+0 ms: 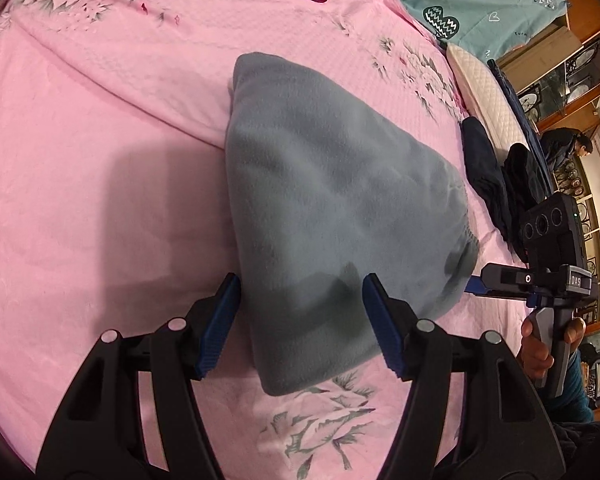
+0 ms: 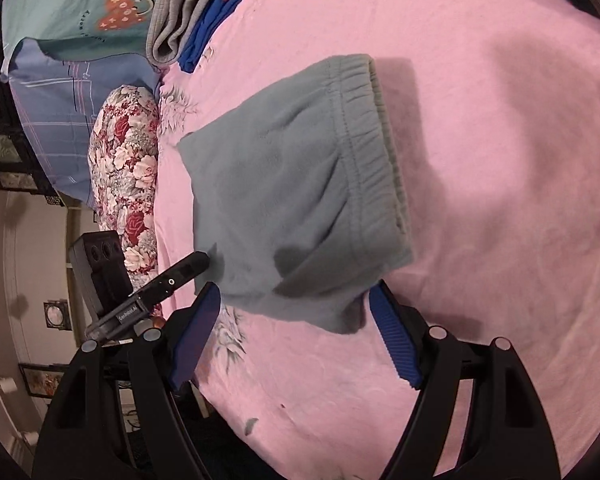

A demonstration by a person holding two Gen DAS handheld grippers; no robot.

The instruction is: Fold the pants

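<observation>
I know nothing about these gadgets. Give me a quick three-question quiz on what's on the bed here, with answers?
1. True or false: the left gripper is shut on the folded grey-green pants.
2. What colour is the bedsheet?
3. Which part of the pants shows in the right wrist view: A) elastic waistband B) zipper C) belt?

Key: 1 false, its jaws stand open, as do those of the right gripper; 2 pink, with flowers; 3 A.

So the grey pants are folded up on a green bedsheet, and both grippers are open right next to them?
Not quite: the bedsheet is pink with flowers, not green. The right wrist view shows it plainly. The rest holds: the folded grey pants lie on it, with the left gripper and right gripper open beside them.
</observation>
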